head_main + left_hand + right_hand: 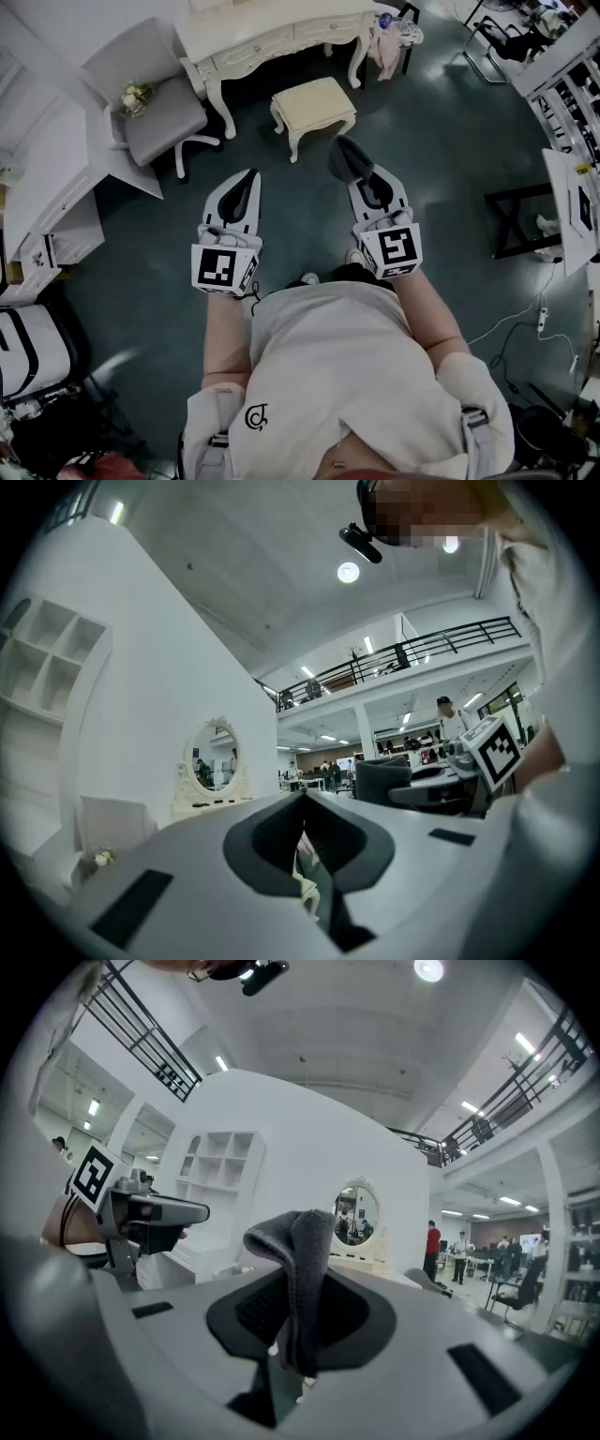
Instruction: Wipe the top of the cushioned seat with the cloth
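The cream cushioned seat [314,101], a small stool with white carved legs, stands on the dark floor in front of the dressing table in the head view. My right gripper [359,171] hangs short of the stool's near right corner, shut on a grey cloth [349,157]. That cloth [302,1260] sticks out folded between the jaws of the right gripper [298,1302] in the right gripper view. My left gripper [249,176] is held lower left of the stool, jaws together and empty. In the left gripper view the left gripper [303,803] points level across the room.
A white dressing table [272,33] with an oval mirror [218,757] stands behind the stool. A grey chair [164,112] holding flowers sits left of it. A black frame stand [520,220] and floor cables [525,323] lie to the right. White cabinets [52,187] line the left.
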